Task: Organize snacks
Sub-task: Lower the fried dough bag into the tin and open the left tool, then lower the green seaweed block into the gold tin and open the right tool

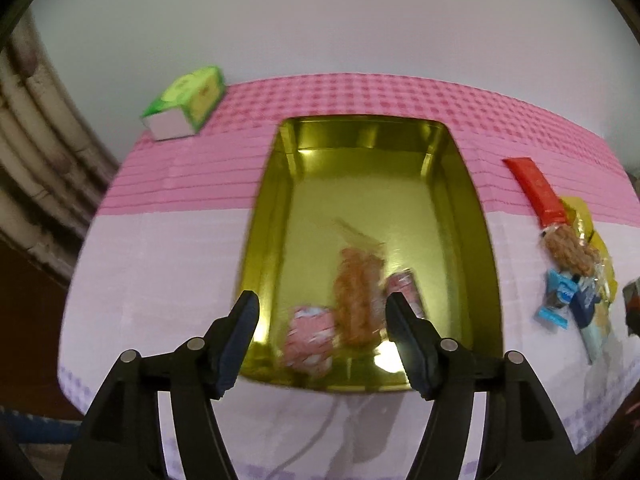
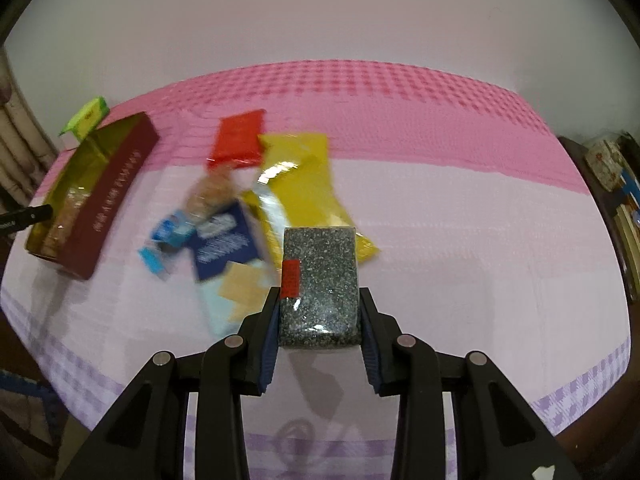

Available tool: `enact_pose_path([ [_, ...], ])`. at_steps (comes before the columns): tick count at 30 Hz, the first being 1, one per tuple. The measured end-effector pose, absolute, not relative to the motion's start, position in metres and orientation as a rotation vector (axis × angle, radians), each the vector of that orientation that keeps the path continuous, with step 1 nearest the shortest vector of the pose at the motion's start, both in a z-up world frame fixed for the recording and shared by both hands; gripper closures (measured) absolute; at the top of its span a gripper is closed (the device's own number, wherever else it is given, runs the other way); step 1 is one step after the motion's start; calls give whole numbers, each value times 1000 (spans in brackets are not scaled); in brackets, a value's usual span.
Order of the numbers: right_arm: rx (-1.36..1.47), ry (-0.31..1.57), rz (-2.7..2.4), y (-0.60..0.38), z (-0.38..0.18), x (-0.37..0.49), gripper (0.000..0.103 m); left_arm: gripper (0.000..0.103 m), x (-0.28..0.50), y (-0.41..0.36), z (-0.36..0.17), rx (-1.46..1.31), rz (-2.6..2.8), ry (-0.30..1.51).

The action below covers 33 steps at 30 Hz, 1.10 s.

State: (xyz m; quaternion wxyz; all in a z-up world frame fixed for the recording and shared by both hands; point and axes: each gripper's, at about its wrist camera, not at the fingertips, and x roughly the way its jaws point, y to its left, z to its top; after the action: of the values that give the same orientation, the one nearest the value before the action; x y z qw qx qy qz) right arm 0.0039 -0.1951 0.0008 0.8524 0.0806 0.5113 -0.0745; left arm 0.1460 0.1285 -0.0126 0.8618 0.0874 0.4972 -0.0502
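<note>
My left gripper [image 1: 322, 297] hangs open over the near end of a gold tin [image 1: 460, 200], with nothing between its pads. In the tin lie an orange-brown snack bag [image 1: 358, 296], a pink packet [image 1: 310, 334] and a small red-and-white packet [image 1: 406, 286]. My right gripper [image 2: 319, 292] is shut on a grey speckled block packet [image 2: 320, 280] with a red label, held above the cloth. Behind it lies a loose pile: a red packet [image 2: 240, 140], a yellow packet [image 2: 304, 176], a dark blue packet [image 2: 224, 240] and a tan packet [image 2: 242, 288]. The tin [image 2: 108, 196] shows its dark red side at far left.
A green box [image 1: 188, 100] stands at the table's far left corner. The pink and white checked cloth [image 2: 460, 220] covers the table to its rounded front edge. Pale pipes [image 1: 36, 120] run at the left, and a shelf with books [image 2: 624, 200] stands at the right.
</note>
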Motion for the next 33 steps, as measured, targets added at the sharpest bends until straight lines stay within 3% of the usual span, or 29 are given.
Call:
enact_pose_path([
  [20,90,1069,156,-6,26,97,70,36,98,212,-19,1,48,1079],
  [33,14,1112,123,42,2,123,70,35,102,223,-19,-2,125,1078],
])
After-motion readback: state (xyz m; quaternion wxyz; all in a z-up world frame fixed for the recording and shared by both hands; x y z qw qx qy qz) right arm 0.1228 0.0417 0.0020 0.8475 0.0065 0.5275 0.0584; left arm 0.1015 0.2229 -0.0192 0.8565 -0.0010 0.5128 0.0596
